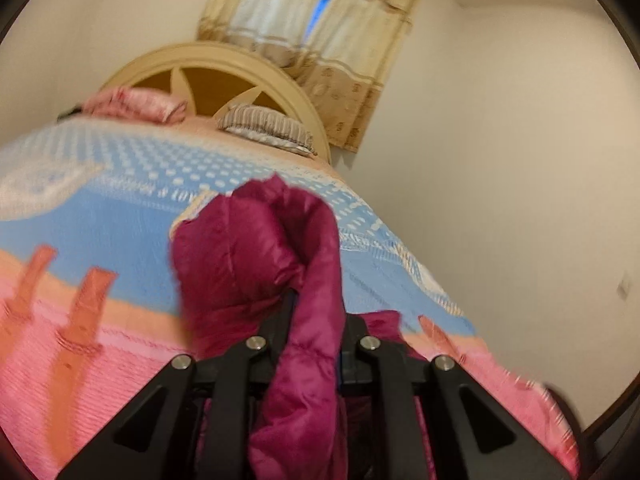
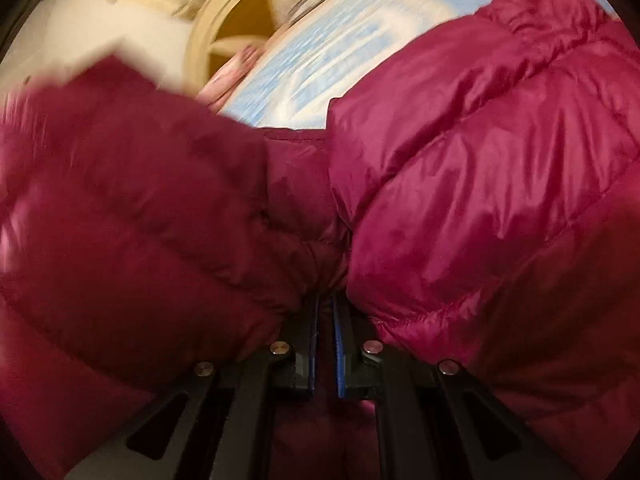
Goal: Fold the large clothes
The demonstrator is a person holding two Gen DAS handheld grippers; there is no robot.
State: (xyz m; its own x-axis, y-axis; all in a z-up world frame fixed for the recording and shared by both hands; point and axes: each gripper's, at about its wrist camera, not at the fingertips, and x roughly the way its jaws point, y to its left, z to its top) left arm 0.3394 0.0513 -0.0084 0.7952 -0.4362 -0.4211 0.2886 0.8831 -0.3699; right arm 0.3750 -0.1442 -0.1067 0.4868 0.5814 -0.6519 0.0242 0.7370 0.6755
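Bedroom: cream walls, arched wooden headboard (image 1: 224,76), bed (image 1: 100,208) under a woven blue, orange and pink bedspread. Task item: magenta puffer jacket (image 2: 460,152), glossy quilted shell, puffy baffles. My left claw (image 1: 316,312) is clamped on a bunched fold that rises ahead above the bedspread. My right claw (image 2: 324,312) pinches a seam, padding bulging both sides.
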